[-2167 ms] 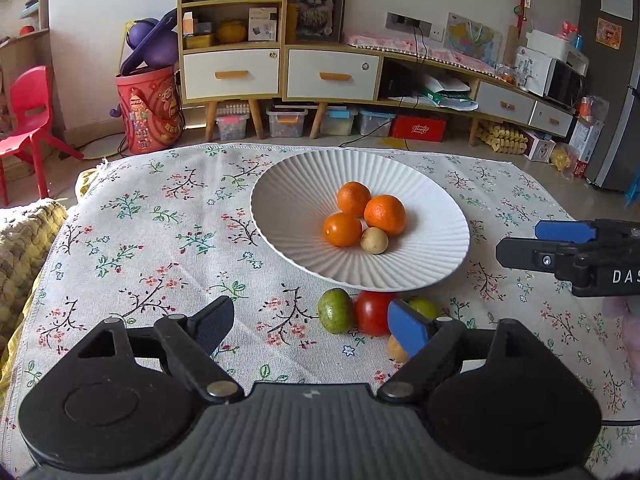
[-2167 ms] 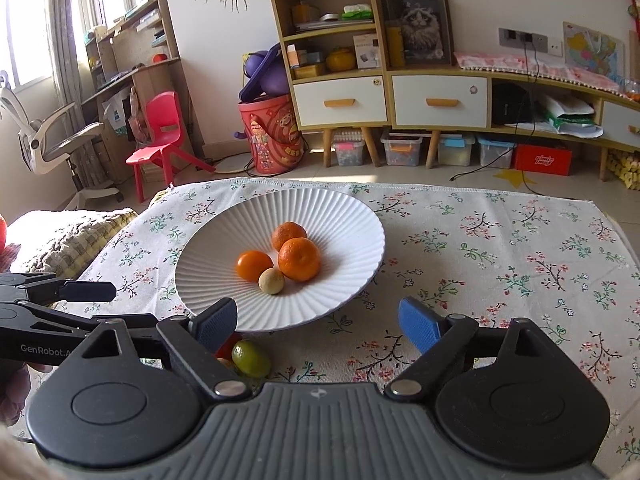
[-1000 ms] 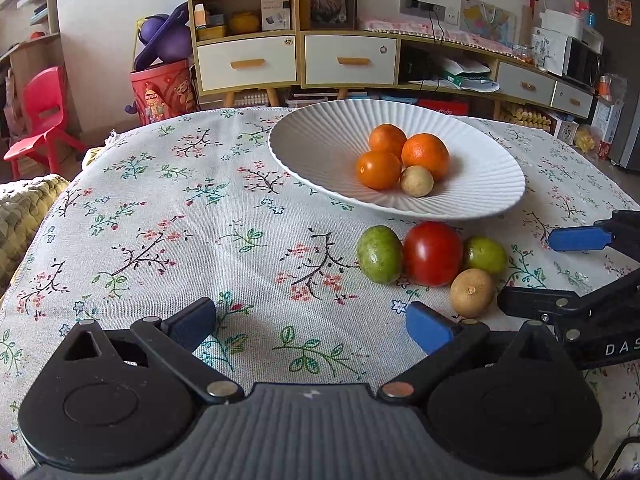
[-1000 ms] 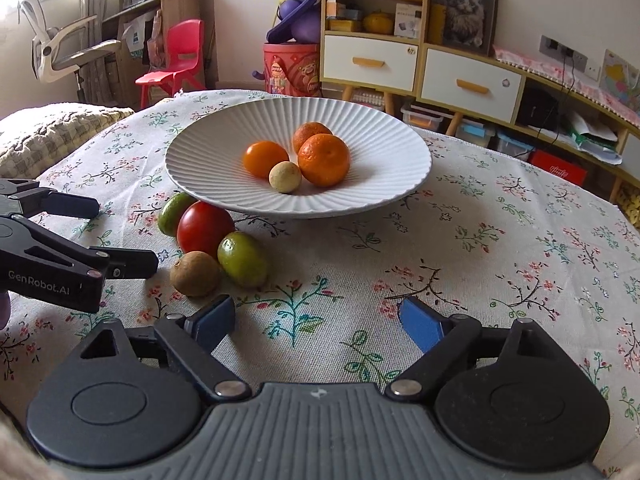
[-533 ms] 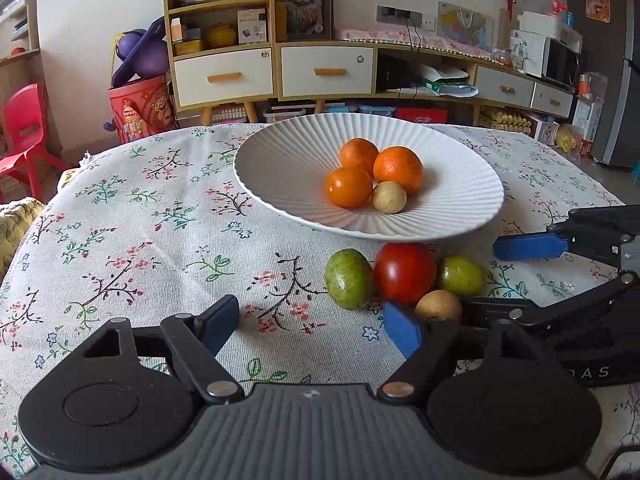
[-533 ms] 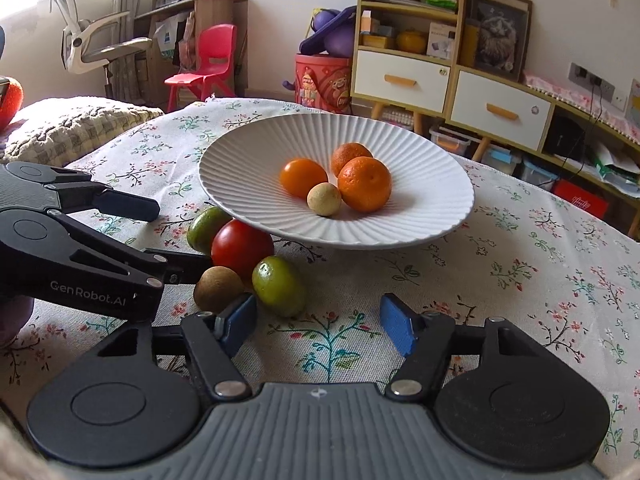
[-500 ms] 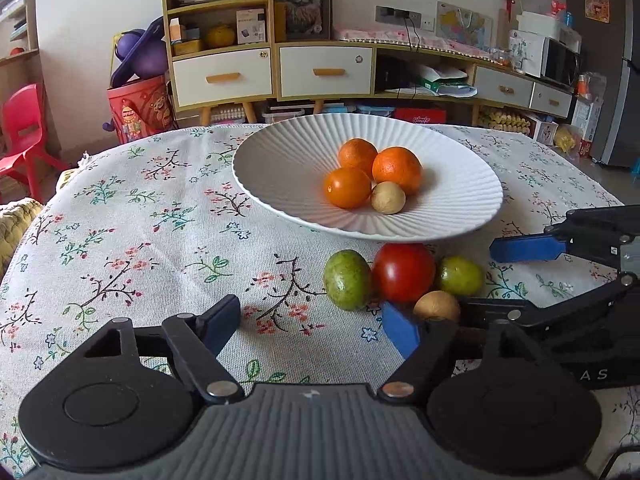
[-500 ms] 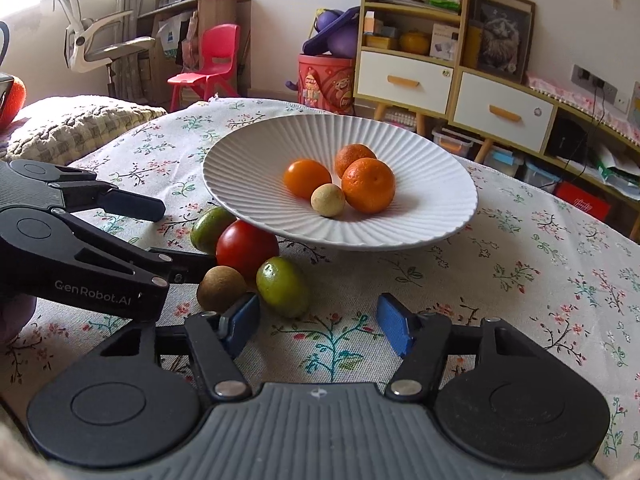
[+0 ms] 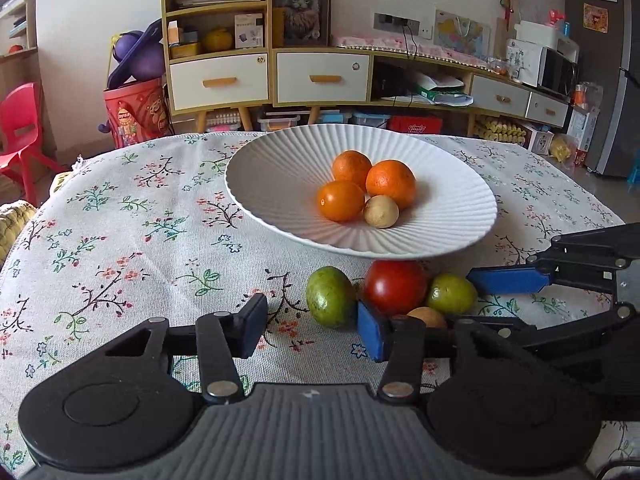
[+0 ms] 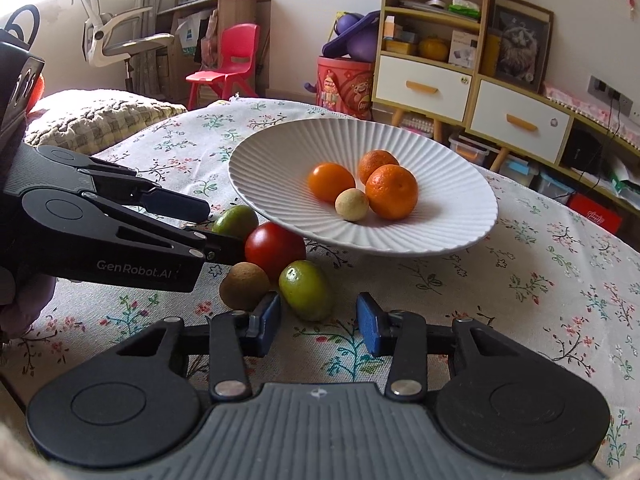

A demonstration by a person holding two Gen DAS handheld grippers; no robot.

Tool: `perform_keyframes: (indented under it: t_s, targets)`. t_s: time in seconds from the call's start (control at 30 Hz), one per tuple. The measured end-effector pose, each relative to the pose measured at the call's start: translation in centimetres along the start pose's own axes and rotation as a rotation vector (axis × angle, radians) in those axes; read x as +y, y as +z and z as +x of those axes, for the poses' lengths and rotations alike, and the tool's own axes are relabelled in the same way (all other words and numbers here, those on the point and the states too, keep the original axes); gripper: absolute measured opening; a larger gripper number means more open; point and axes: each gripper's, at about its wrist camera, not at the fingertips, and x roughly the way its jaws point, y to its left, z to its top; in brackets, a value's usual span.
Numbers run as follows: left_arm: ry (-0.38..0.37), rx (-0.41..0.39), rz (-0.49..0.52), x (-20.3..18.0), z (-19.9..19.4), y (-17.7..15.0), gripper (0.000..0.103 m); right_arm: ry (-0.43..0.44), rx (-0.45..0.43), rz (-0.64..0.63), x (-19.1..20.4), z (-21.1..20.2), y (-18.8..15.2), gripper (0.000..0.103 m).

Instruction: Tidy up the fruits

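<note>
Right hand-held gripper: fingers apart, low over the worktop, just before a green fruit. Left hand-held gripper: fingers apart, nothing between them. Beside the green fruit lie a brown fruit, tomato and second green fruit. Beyond, white plate holds three oranges.

Ribbed matt white plate, woven floral cloth, glossy tomato, 3 dimpled oranges, matt blk plastic right hand-held gripper.

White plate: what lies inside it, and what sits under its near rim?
Inside the white plate: three oranges and a small beige fruit. The tomato is tucked partly under the rim; its top is hidden.
</note>
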Motion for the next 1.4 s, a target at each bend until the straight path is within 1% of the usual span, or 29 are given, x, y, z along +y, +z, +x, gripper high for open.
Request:
perform_keyframes:
  t_s: [0.07, 0.2, 0.27, 0.33, 0.6, 0.9, 1.23, 1.3, 1.37, 1.4]
  targets:
    - [-0.005, -0.003, 0.003, -0.1, 0.0, 0.1, 0.028, 0.006, 0.002, -0.002, 0.0, 0.0, 0.0, 0.034]
    - [-0.018, -0.004, 0.007, -0.1, 0.0, 0.0, 0.021, 0.017, 0.004, -0.007, 0.2, 0.0, 0.1, 0.028]
    - [-0.017, -0.002, 0.009, -0.1, -0.1, 0.0, 0.014, 0.02, 0.006, -0.007, 0.2, -0.1, 0.0, 0.026]
    - [-0.019, 0.001, 0.008, -0.1, -0.1, 0.0, 0.011, 0.023, 0.007, -0.005, 0.2, -0.1, 0.1, 0.025]
    - [-0.026, 0.014, -0.025, 0.1, -0.6, -0.1, 0.01, 0.036, 0.015, 0.025, -0.1, -0.1, 0.1, 0.024]
    - [-0.039, 0.044, -0.038, 0.1, -1.3, 0.0, 0.01, 0.05, 0.032, 0.081, -0.7, -0.6, 0.3, 0.024]
    - [-0.077, 0.06, -0.093, 0.6, -2.6, 0.7, 0.009, 0.07, 0.038, 0.132, -0.7, -1.7, 0.6, 0.022]
    - [-0.086, 0.06, -0.101, 0.7, -2.8, 0.8, 0.009, 0.077, 0.035, 0.137, -0.7, -1.9, 0.6, 0.019]
    - [-0.093, 0.064, -0.104, 0.8, -2.9, 0.9, 0.009, 0.084, 0.034, 0.136, -0.7, -2.0, 0.7, 0.013]
    - [-0.093, 0.067, -0.104, 0.8, -2.9, 0.9, 0.009, 0.084, 0.038, 0.134, -0.7, -2.0, 0.8, 0.013]
